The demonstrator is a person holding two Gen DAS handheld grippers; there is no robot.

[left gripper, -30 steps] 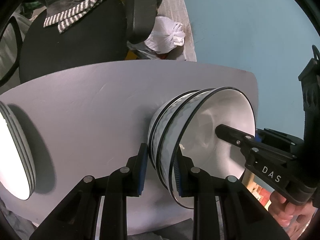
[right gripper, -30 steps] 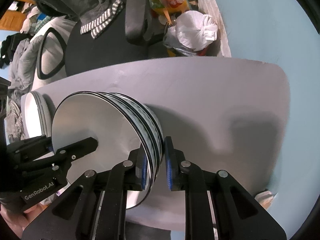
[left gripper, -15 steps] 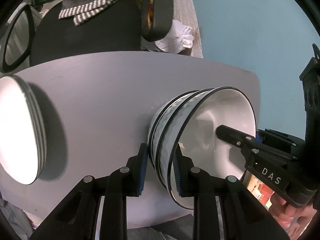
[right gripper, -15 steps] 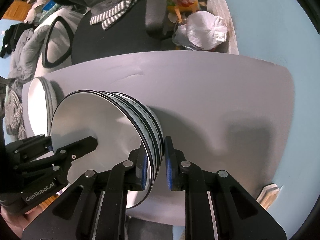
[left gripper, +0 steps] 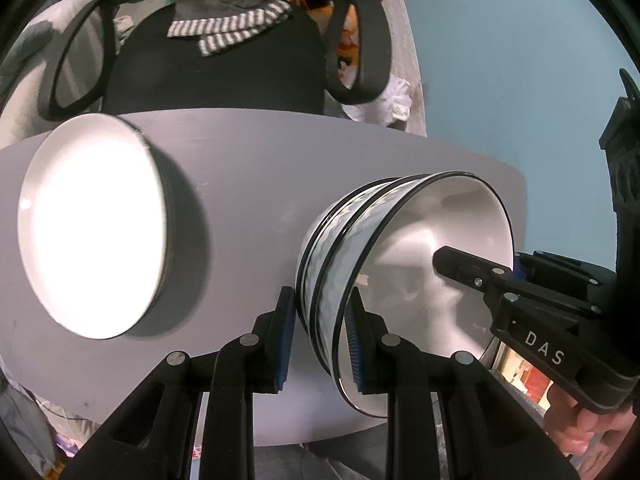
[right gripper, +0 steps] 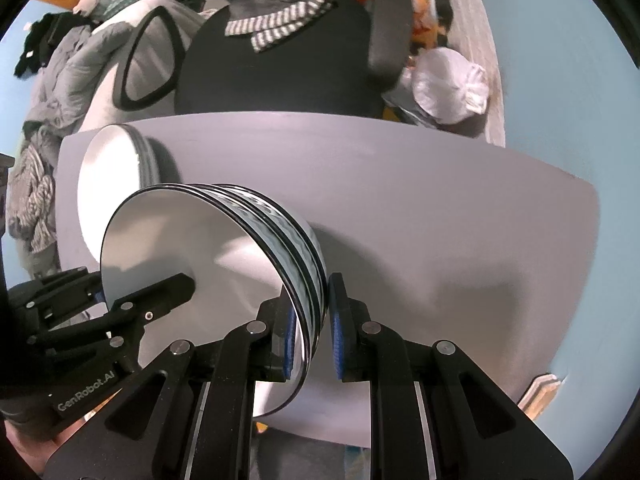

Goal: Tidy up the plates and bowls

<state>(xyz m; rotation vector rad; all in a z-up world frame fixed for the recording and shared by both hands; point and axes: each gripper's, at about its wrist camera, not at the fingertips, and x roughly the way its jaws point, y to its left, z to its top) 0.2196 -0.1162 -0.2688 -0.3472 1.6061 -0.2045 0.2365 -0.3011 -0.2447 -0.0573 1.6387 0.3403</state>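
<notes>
A stack of nested white bowls (left gripper: 416, 280) with black rims and wavy grey sides is held over the grey table (left gripper: 248, 184). My left gripper (left gripper: 320, 340) is shut on the stack's near wall, one finger inside, one outside. My right gripper (right gripper: 314, 332) is shut on the opposite wall of the same bowl stack (right gripper: 224, 276). Each gripper's inner finger shows inside the bowl in the other view. A stack of white plates (left gripper: 92, 228) sits on the table at the left; it also shows in the right wrist view (right gripper: 116, 160).
A black office chair (right gripper: 280, 60) with a striped cloth on it stands behind the table. A white plastic bag (right gripper: 452, 84) lies on the floor at the back right. A light blue wall (left gripper: 520, 60) is to the right.
Both grippers have lifted the bowl stack and drawn back and up; the plates have come further into view at the left, and more of the table shows.
</notes>
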